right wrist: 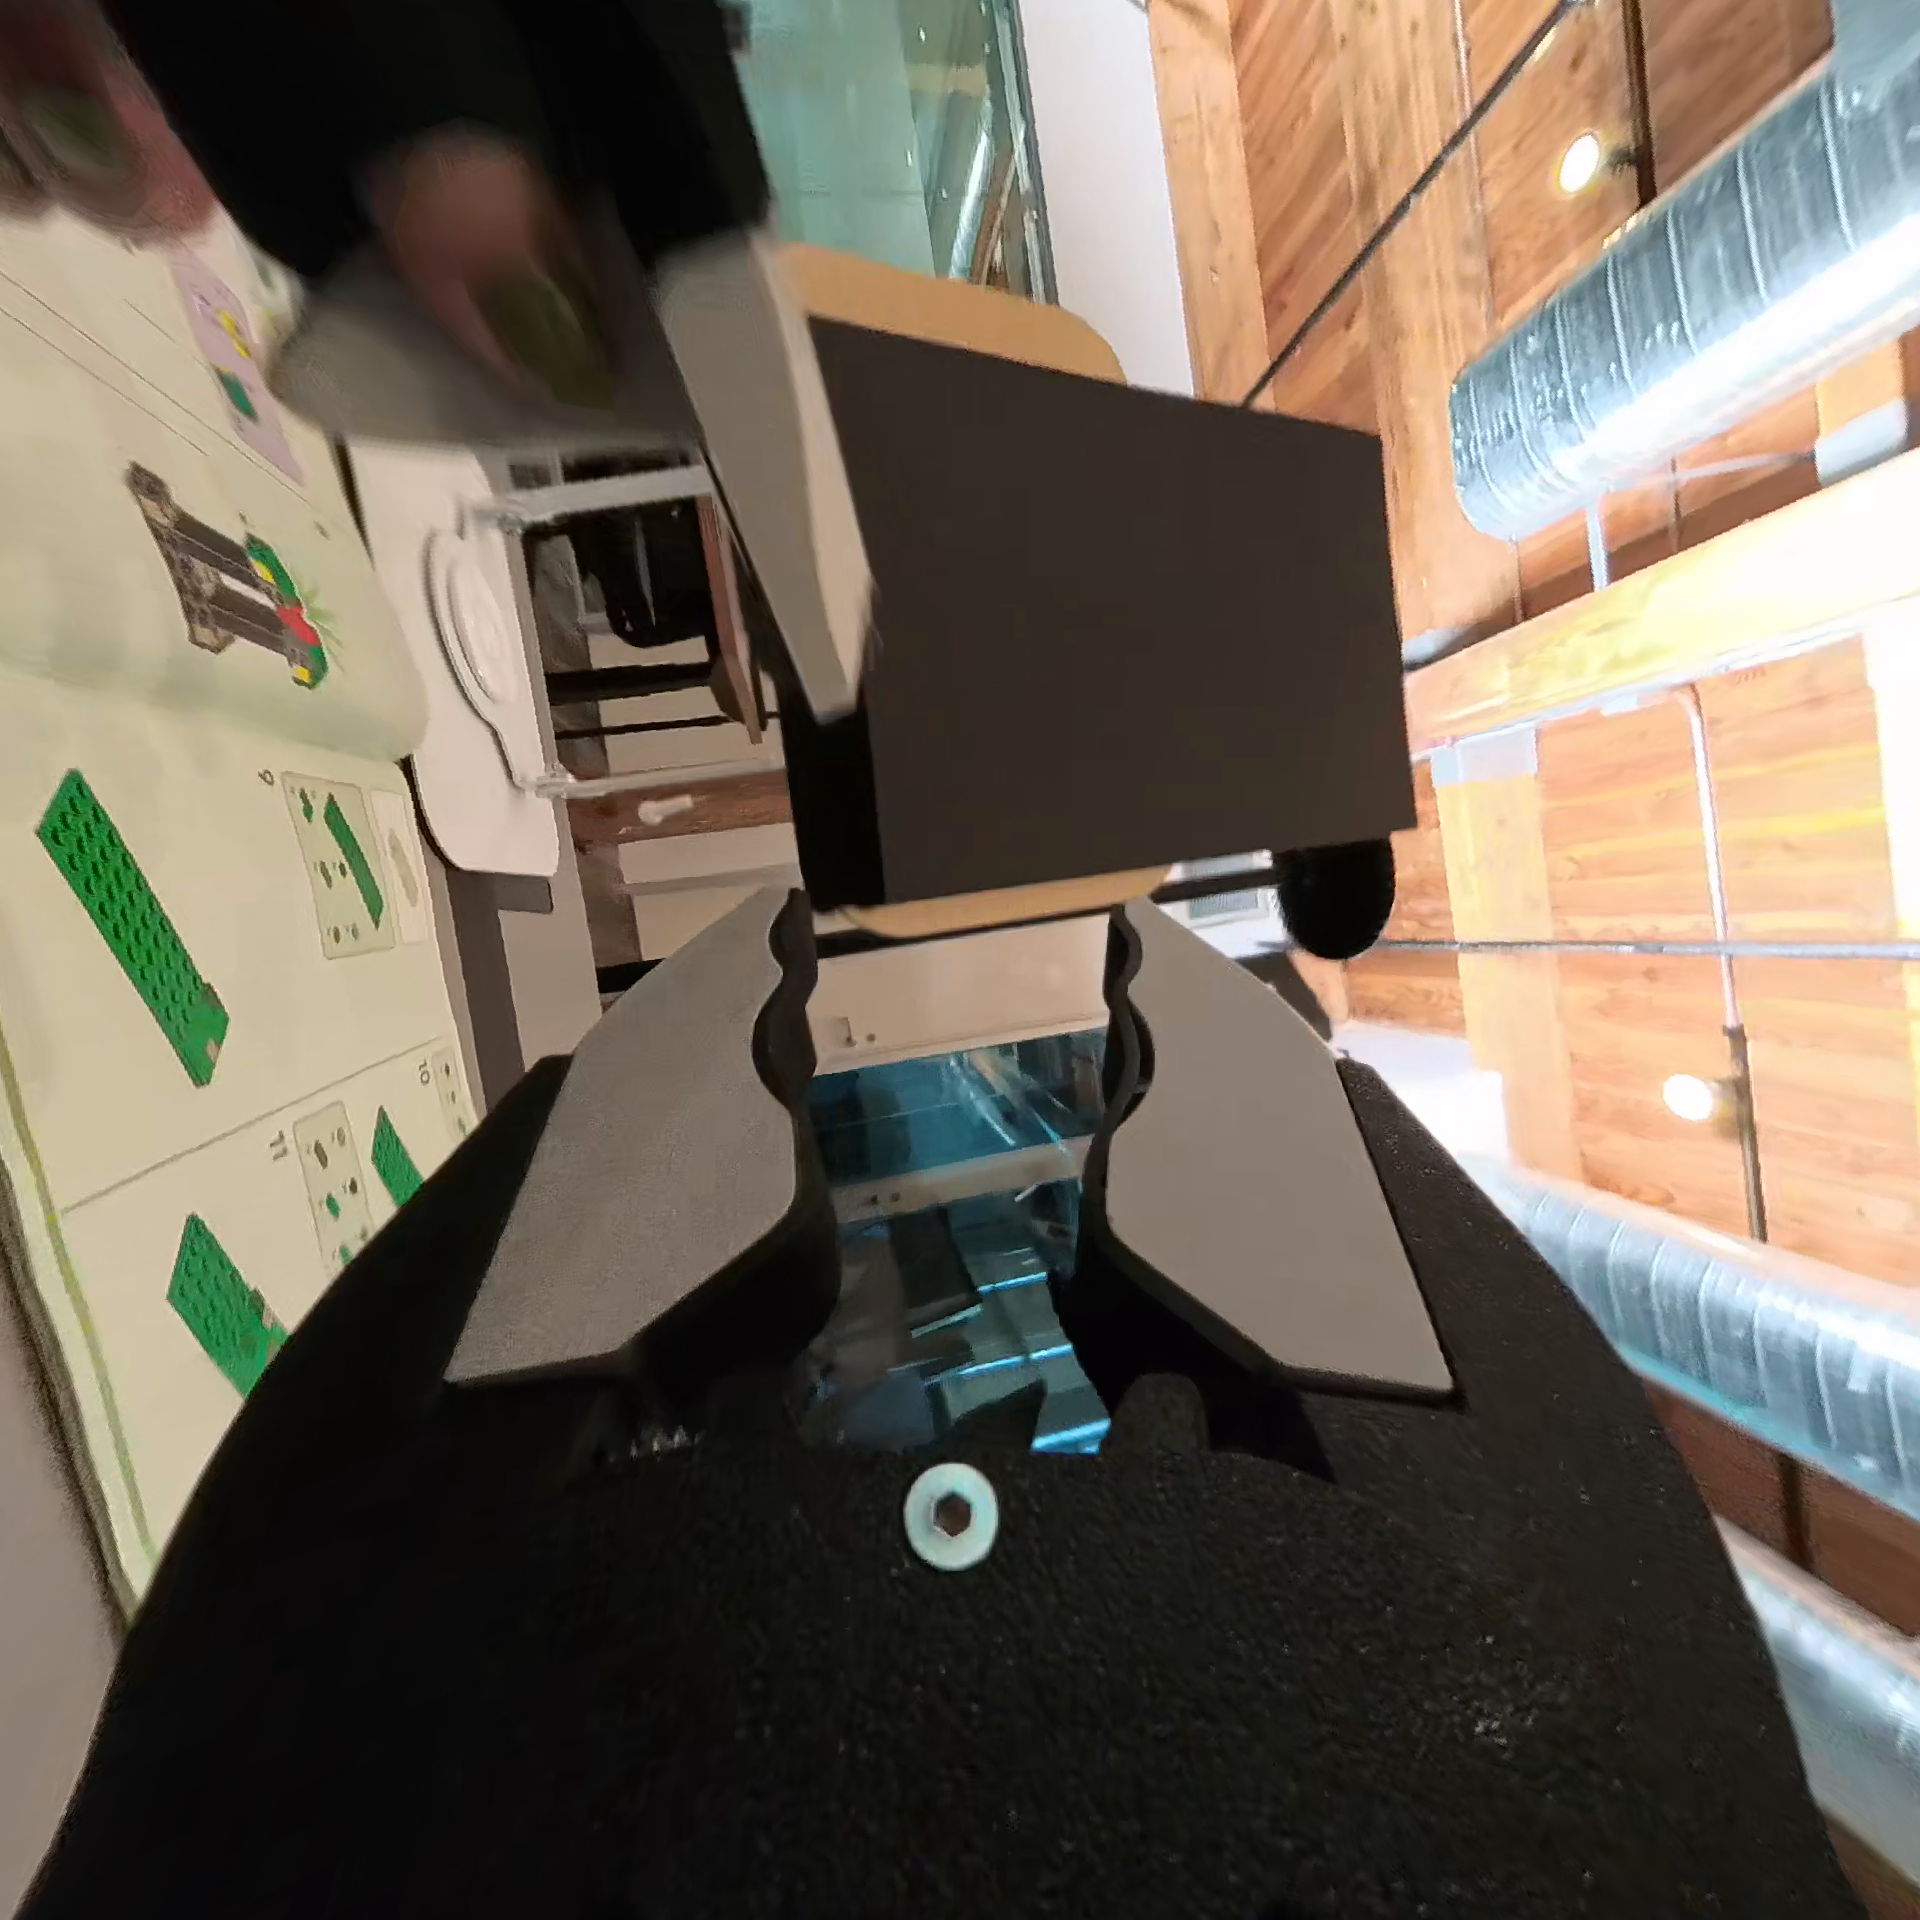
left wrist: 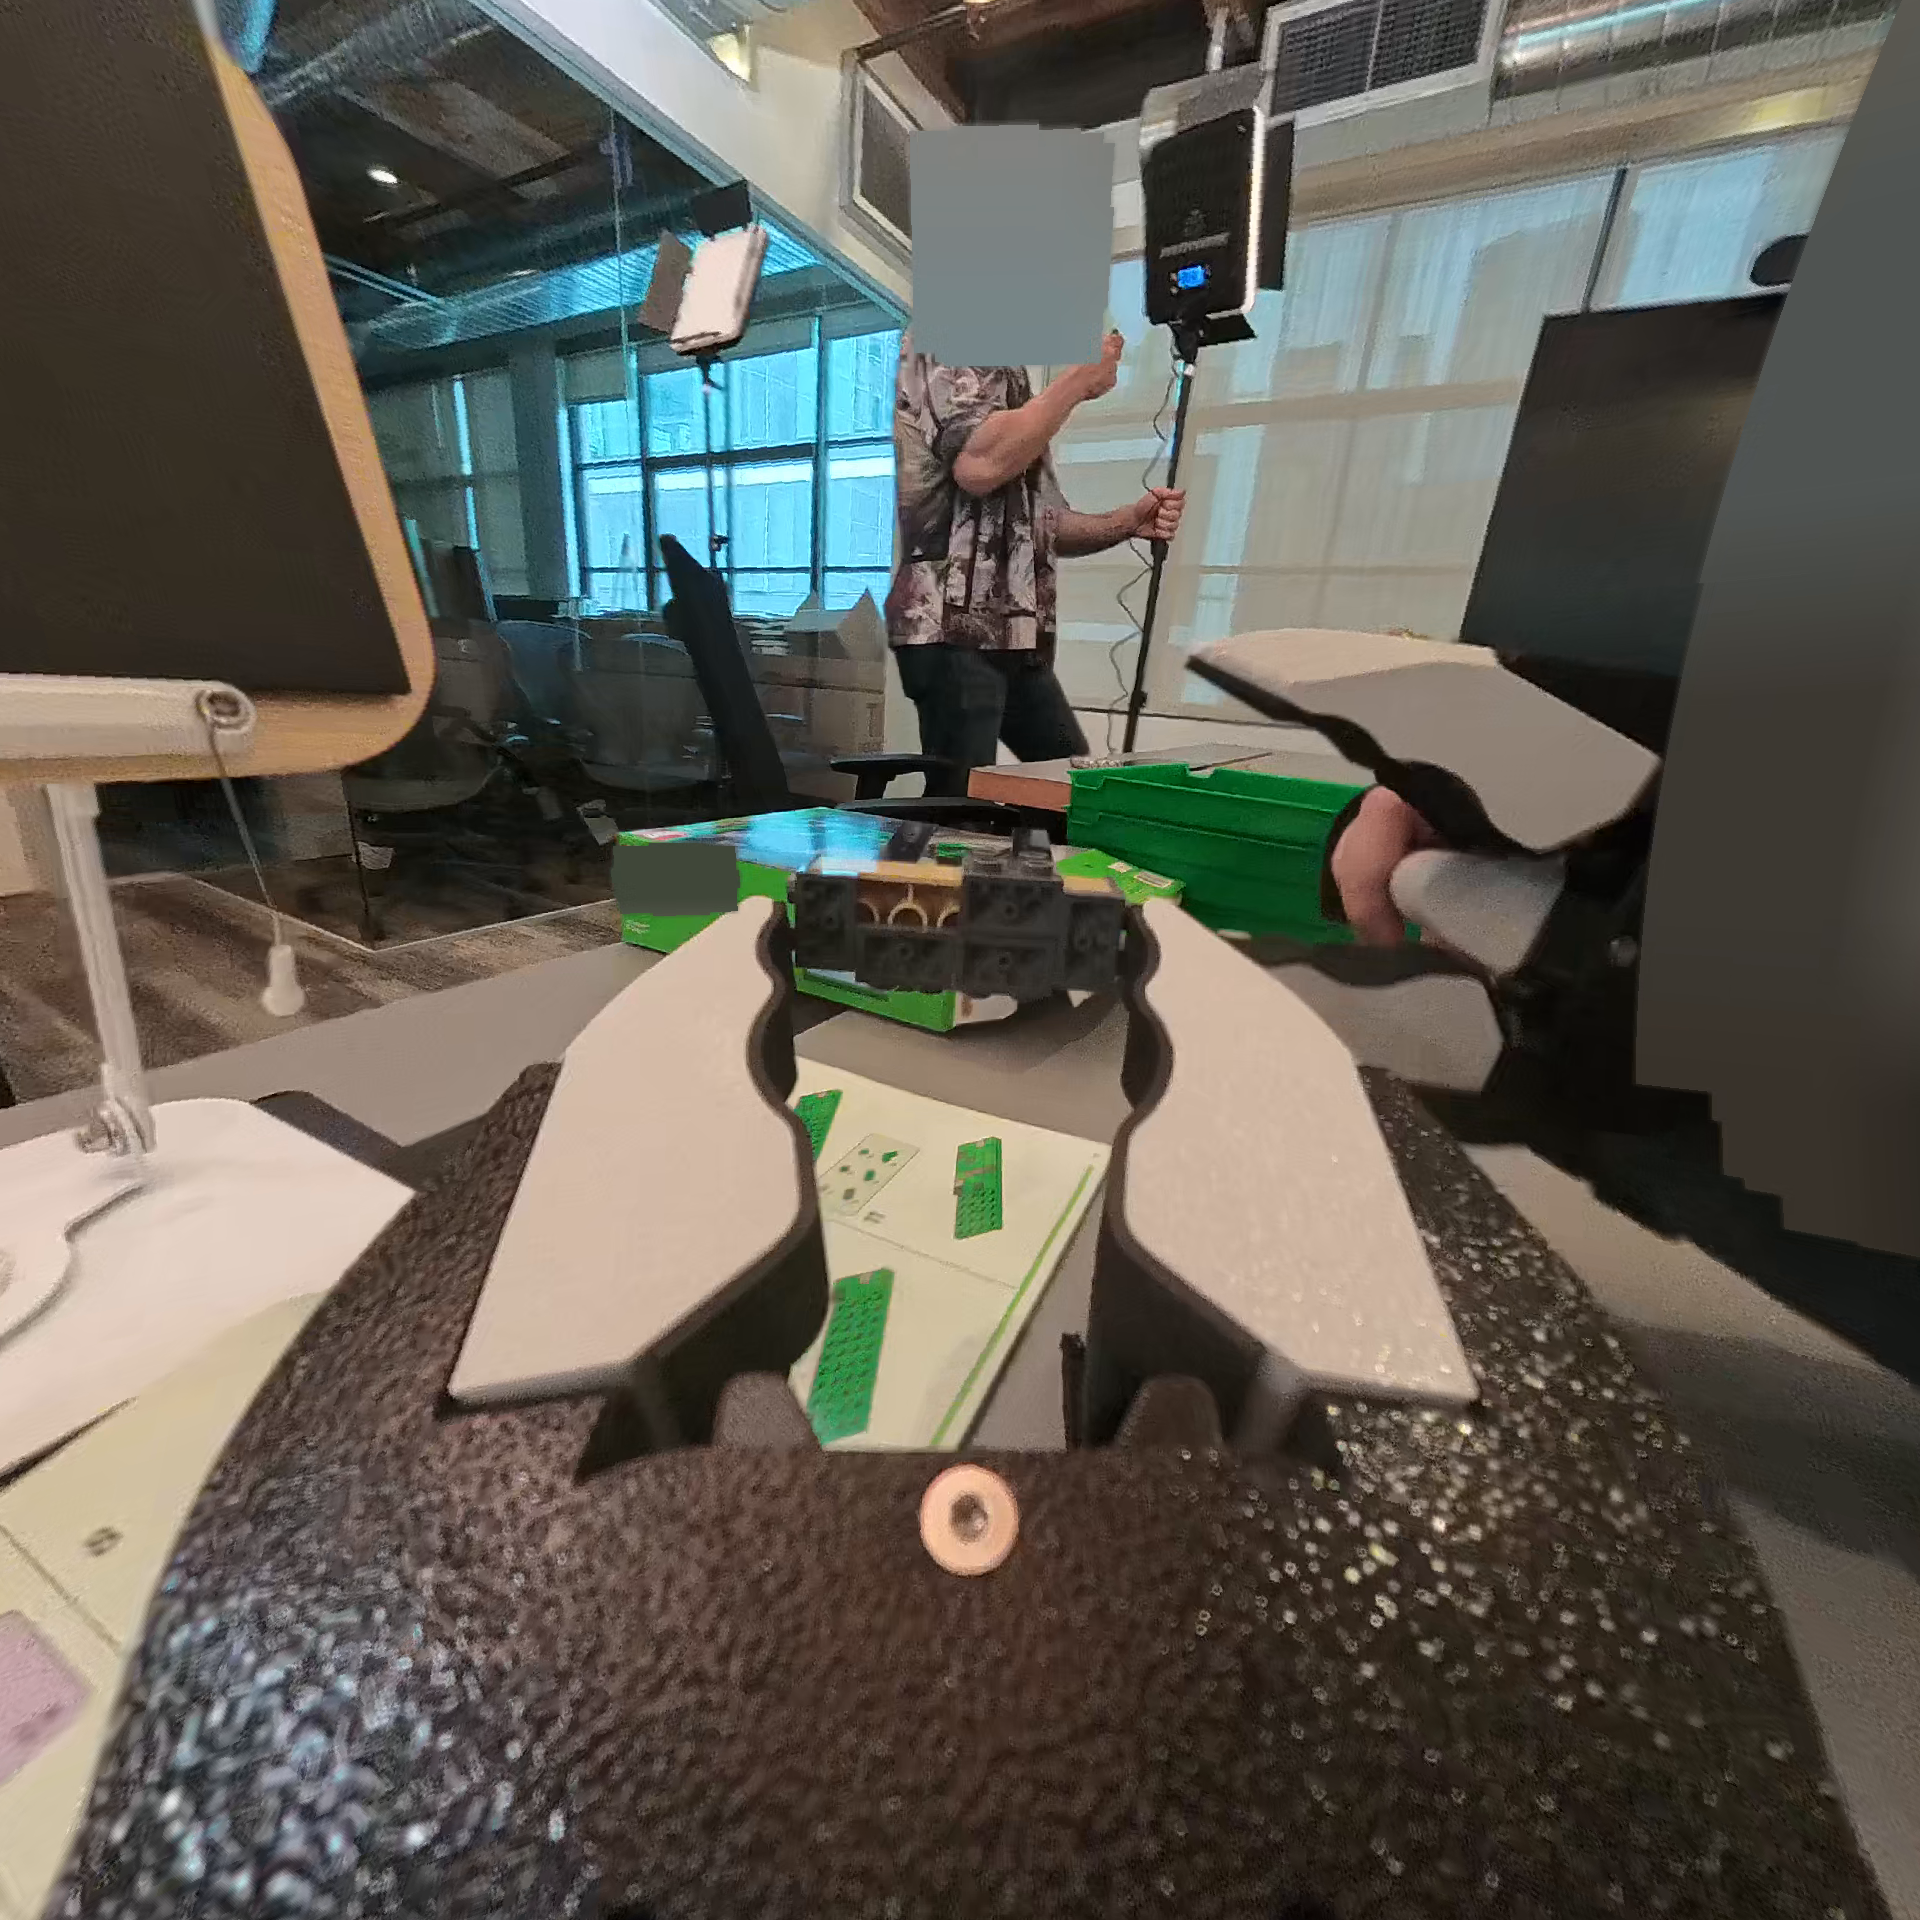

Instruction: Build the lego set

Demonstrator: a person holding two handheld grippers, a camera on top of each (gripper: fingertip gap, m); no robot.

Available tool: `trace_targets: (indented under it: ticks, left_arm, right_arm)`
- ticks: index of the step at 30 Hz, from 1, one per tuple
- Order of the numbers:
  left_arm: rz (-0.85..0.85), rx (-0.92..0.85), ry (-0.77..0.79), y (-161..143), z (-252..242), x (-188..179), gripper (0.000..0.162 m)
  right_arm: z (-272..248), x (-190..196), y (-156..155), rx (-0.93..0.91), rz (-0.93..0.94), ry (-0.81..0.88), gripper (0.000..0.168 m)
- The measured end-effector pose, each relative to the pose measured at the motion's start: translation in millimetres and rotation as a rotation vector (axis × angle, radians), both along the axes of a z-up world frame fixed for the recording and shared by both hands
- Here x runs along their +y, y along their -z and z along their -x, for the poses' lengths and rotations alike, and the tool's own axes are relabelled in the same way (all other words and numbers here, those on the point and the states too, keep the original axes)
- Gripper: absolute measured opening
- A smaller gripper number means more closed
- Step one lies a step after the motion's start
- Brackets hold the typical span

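The left gripper [left wrist: 956, 935] grasps a dark grey lego assembly [left wrist: 956, 925] with a tan arched part, pinched between its fingertips by the two ends, lifted above the open instruction booklet [left wrist: 935, 1226]. Just behind the assembly lies the green lego box [left wrist: 894, 997].

The right gripper [right wrist: 956, 935] is released and empty, its jaws apart, rolled on its side and pointing at a dark screen on a stand [right wrist: 1122, 644].

The grip is only on the ends, so I judge that pressing a brick on top may turn the assembly or split it between the fingers. The right gripper's view is also blurred and turned away, so its approach could miss.
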State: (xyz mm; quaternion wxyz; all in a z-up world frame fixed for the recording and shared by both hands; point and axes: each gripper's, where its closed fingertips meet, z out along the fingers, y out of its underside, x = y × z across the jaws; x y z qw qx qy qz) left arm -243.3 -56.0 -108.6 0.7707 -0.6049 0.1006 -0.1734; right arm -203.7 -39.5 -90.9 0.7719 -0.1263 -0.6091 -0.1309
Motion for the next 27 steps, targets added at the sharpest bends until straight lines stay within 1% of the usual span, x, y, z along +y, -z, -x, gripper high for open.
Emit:
trace_targets:
  ticks: [2,5,8,10,12,14,17,20,23,25,27]
  left_arm:
    - [0.007,0.074,0.048,1.4,2.7,-6.9,0.061]
    - [0.064,0.199,0.139,7.0,5.0,-19.2,0.061]
    - [0.176,0.306,0.221,12.3,5.5,-33.1,0.061]
    - [0.271,0.399,0.304,18.4,-1.5,-49.8,0.061]
    - [0.392,0.51,0.357,29.8,-3.9,-67.8,0.061]
    - [0.513,0.589,0.381,37.6,-2.3,-84.3,0.061]
    - [0.641,0.698,0.441,41.4,-5.1,-108.0,0.061]
    - [0.842,0.852,0.511,58.3,-3.1,-129.9,0.061]
    - [1.018,1.022,0.521,79.1,7.2,-142.5,0.061]
    - [1.085,1.078,0.52,87.7,12.0,-146.1,0.061]
    - [1.081,1.064,0.524,89.4,9.8,-145.0,0.061]
  right_arm:
    - [-9.0,11.8,-4.0,0.017,0.046,0.02,0.053]
    - [-21.7,25.5,-14.2,0.053,0.152,0.027,0.052]
    - [-26.0,26.4,-20.4,0.055,0.316,-0.031,0.051]
    - [-27.5,23.9,-23.9,0.045,0.372,-0.059,0.047]
    - [-26.2,20.7,-16.8,-0.028,0.444,-0.083,0.038]
    - [-19.7,10.7,2.6,-0.163,0.618,-0.144,0.032]
    - [-8.4,-12.9,27.2,-0.332,0.85,-0.239,0.034]
    - [-2.4,-29.8,41.5,-0.436,0.953,-0.288,0.035]
    - [-1.3,-46.3,52.5,-0.536,1.07,-0.339,0.035]
    - [-1.8,-59.4,59.4,-0.612,1.181,-0.389,0.034]
    - [1.0,-71.4,58.2,-0.626,1.259,-0.474,0.029]
